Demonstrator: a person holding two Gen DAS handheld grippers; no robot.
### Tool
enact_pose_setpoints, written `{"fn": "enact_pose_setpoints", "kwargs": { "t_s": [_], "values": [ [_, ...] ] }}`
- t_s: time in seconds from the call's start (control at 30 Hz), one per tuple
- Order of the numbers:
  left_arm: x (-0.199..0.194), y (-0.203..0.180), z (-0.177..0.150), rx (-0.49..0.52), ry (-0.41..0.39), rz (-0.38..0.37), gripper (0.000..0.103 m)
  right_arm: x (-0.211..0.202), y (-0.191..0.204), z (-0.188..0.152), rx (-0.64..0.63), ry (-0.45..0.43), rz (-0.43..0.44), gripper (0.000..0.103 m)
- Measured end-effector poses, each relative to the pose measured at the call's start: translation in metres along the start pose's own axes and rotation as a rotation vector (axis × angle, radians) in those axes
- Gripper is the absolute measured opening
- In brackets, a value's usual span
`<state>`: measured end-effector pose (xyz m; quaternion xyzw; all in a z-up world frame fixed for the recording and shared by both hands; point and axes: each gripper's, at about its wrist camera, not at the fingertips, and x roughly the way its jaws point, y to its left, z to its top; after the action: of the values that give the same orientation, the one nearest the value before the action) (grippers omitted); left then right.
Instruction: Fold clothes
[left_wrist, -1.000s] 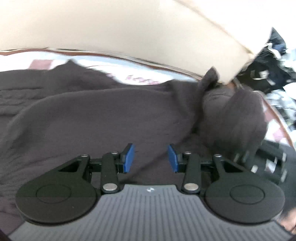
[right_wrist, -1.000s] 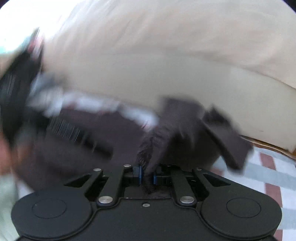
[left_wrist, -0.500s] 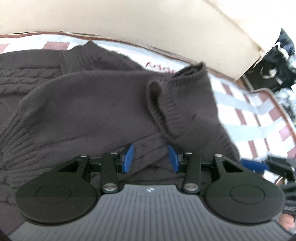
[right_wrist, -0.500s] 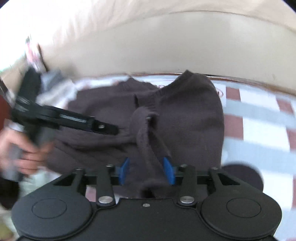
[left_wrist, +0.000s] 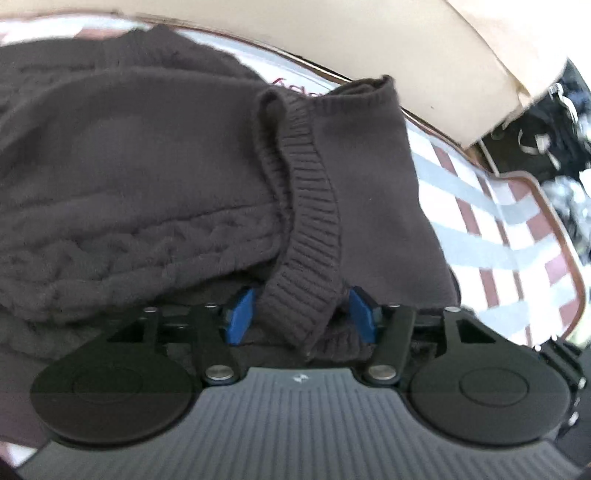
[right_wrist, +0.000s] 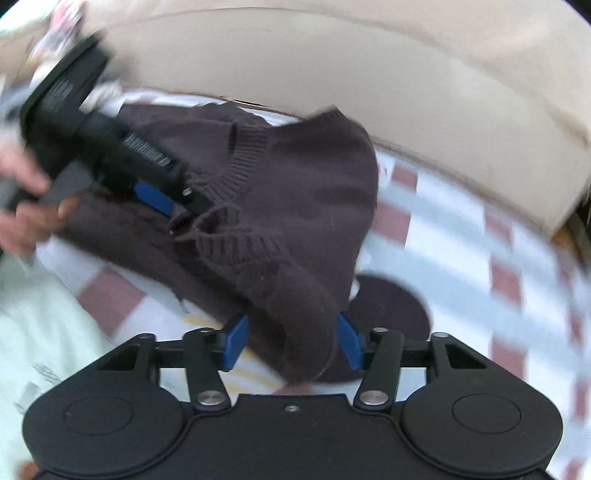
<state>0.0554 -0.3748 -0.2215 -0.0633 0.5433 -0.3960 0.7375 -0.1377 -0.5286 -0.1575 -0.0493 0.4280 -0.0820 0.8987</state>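
Both sets of jaws are being opened right now, pads off the knit. A ribbed cuff (left_wrist: 314, 236) of the dark brown cable-knit sweater (left_wrist: 147, 166) is left lying between the left gripper (left_wrist: 301, 314) jaws, and a folded sleeve end (right_wrist: 303, 314) between the right gripper (right_wrist: 291, 341) ones. The sweater is spread on the checked tablecloth (right_wrist: 461, 240). Risk-wise: if either gripper is pulled back too early, loose knit could probably be snagged and the fold dragged open.

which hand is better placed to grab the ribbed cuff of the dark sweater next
Left. The ribbed cuff runs straight between the opening left tongs; the right tongs, also opening, straddle a plain sleeve fold.
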Motion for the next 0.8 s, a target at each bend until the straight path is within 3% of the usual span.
{"fn": "enact_pose_setpoints", "kwargs": {
  "t_s": [0.03,0.07,0.1,0.2,0.27,0.3,0.37,0.4,0.53,0.6,0.7,0.77,0.8],
  "values": [
    [0.004,0.002,0.001,-0.027,-0.002,-0.006,0.054,0.002,0.006,0.002,-0.056,-0.015,-0.03,0.062],
    [0.006,0.001,0.002,-0.028,-0.001,-0.011,0.03,0.006,0.005,0.005,-0.036,-0.018,-0.004,0.055],
    [0.008,-0.002,0.003,-0.004,0.005,-0.014,0.017,0.01,0.002,0.008,-0.009,-0.021,0.028,0.023],
    [-0.013,-0.022,-0.001,0.122,-0.099,0.083,0.014,0.008,-0.002,0.014,0.095,-0.058,0.125,0.019],
    [-0.029,-0.033,-0.007,0.215,-0.187,0.221,0.014,0.009,0.008,0.011,0.049,-0.033,0.145,0.018],
    [-0.029,-0.033,-0.011,0.224,-0.196,0.251,0.015,0.015,0.016,0.008,0.016,-0.005,0.144,0.018],
    [-0.012,-0.025,-0.016,0.208,-0.101,0.235,0.017,0.026,0.028,0.0,-0.034,0.032,0.127,0.018],
    [-0.003,-0.023,-0.019,0.215,-0.052,0.234,0.019,0.025,0.025,0.0,-0.001,0.029,0.132,0.018],
    [-0.022,-0.032,-0.025,0.266,-0.147,0.242,0.044,0.021,0.008,0.001,0.145,0.015,0.163,0.018],
    [-0.035,-0.036,-0.019,0.268,-0.211,0.223,0.044,0.022,0.007,-0.002,0.158,0.009,0.175,0.019],
    [-0.05,-0.036,0.003,0.24,-0.295,0.13,0.047,0.015,0.014,0.001,0.134,-0.006,0.185,0.027],
    [-0.046,-0.031,0.019,0.177,-0.276,0.06,0.069,0.014,0.017,0.004,0.138,-0.015,0.24,0.035],
    [-0.038,-0.028,0.024,0.147,-0.241,0.039,0.073,0.014,0.018,0.006,0.144,-0.019,0.277,0.036]
  ]
}}
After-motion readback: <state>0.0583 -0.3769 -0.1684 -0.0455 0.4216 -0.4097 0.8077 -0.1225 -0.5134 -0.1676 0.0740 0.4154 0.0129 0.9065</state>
